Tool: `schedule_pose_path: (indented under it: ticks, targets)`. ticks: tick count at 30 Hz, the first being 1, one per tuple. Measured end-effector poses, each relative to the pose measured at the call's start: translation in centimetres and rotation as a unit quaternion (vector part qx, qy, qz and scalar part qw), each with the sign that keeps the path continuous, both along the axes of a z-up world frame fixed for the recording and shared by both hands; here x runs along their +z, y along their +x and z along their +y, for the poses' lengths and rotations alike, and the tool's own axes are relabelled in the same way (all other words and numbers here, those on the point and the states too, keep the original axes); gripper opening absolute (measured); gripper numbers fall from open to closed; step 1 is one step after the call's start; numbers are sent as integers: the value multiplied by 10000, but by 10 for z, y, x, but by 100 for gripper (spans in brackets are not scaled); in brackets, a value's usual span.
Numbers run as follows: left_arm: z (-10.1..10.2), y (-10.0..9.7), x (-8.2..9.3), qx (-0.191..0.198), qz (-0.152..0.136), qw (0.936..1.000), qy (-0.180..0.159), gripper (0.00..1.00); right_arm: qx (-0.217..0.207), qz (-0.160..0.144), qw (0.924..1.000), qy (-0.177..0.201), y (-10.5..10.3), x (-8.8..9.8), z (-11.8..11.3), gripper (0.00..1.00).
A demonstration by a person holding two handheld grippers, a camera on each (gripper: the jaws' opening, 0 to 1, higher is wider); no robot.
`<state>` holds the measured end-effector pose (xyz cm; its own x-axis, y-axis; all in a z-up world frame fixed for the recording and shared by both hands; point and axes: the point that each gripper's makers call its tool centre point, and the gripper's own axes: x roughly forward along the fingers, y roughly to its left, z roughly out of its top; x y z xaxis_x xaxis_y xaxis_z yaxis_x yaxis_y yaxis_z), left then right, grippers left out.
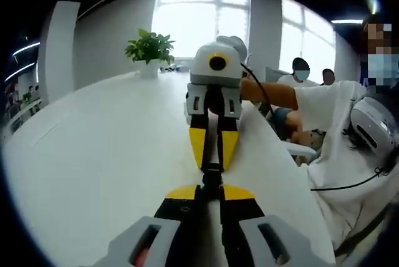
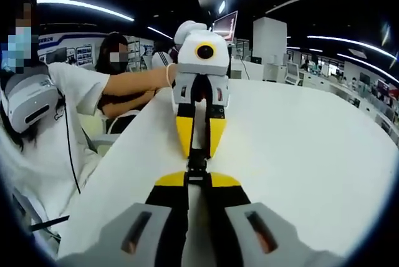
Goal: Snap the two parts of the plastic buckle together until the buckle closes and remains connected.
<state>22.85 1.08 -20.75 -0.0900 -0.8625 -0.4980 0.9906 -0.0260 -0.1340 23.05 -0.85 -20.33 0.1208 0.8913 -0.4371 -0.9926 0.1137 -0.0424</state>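
A small black plastic buckle hangs above the white table, between two grippers that face each other tip to tip. My left gripper rises from the bottom of the left gripper view, shut on the buckle's near end. My right gripper comes in from opposite, its yellow fingers pinched on the far end. In the right gripper view the buckle sits between my right gripper and my left gripper. The fingers hide the seam, so I cannot tell whether the two parts are latched.
A potted plant stands at the table's far end. The person holding the grippers, in a white top, is at the table's edge, also seen in the right gripper view. Other people sit behind. The broad tabletop stretches away on the other side.
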Motion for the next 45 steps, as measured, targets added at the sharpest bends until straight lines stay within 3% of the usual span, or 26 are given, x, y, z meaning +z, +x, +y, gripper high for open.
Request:
schedule_pose_path:
  ticks: [4,5,6,8,17,23,27,33,40,45]
  targets:
    - [-3,-2,1,1,10,9999,119,9,10,22,10000,-75,1,0,3,8]
    - [-8,-10,-1,10,275,9996,92,8,99,438,9987,-231,-14,-9,3,8]
    - [-6,-5,0,-16,0,9999,159,8,-17,55,9997,-216,-3,-7,5,8]
    - [-6,-6,0,40,-141,9996,229,9,-92,-70,9995,-300,-3,-5,7,8]
    - [-6,-7,2,95,-161,9997,164,11,-111,-101,9996,-259,-7,0,7,10]
    - [-5,-3,2,170,-174,9997,-79,11,-185,-105,9997,-70,-2,0,6,11]
    - [-5,-2,3,228,-67,9996,-179,18,-201,-68,9998,-21,0,1,7,11]
    - [-3,4,4,435,-53,9989,-193,23,-273,-2,9996,64,6,2,8,11]
    - [3,20,7,909,-440,9945,-265,33,-221,-69,9996,167,13,3,7,11]
    - [5,27,9,1188,-419,9913,-385,34,-233,-86,9995,171,25,3,8,11]
